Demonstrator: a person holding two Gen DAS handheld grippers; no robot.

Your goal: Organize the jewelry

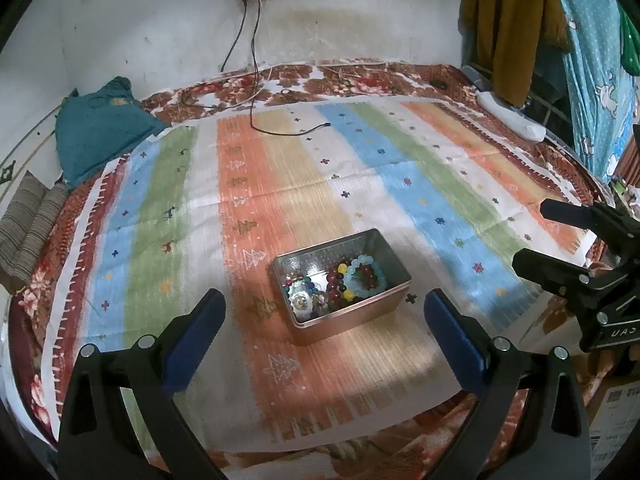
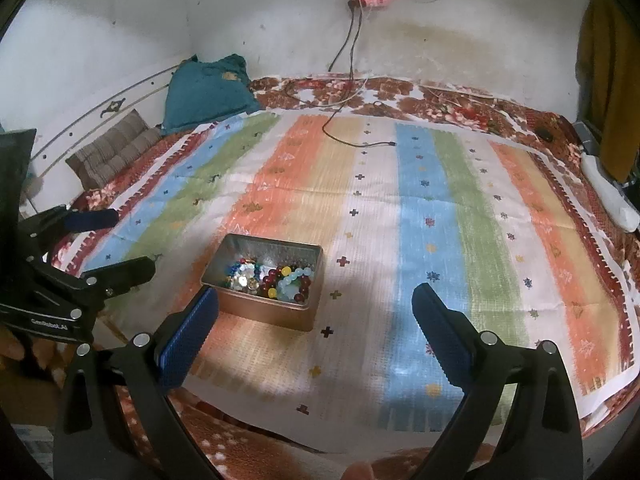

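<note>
— Where do our claws stand?

— Both are spread wide and hold nothing. Our left claw [image 1: 324, 332] hangs just short of the metal tin [image 1: 342, 286], which sits nearly dead ahead between its fingers. Our right claw [image 2: 316, 328] has the tin ahead and to its left.

— So which do we reach with?

— The left, we judge; it is nearer. The beaded bracelets [image 1: 352, 280] lie heaped inside the tin, whose long side runs across our left claw's line of reach, on the striped cloth [image 1: 280, 184] over the bed.
</note>
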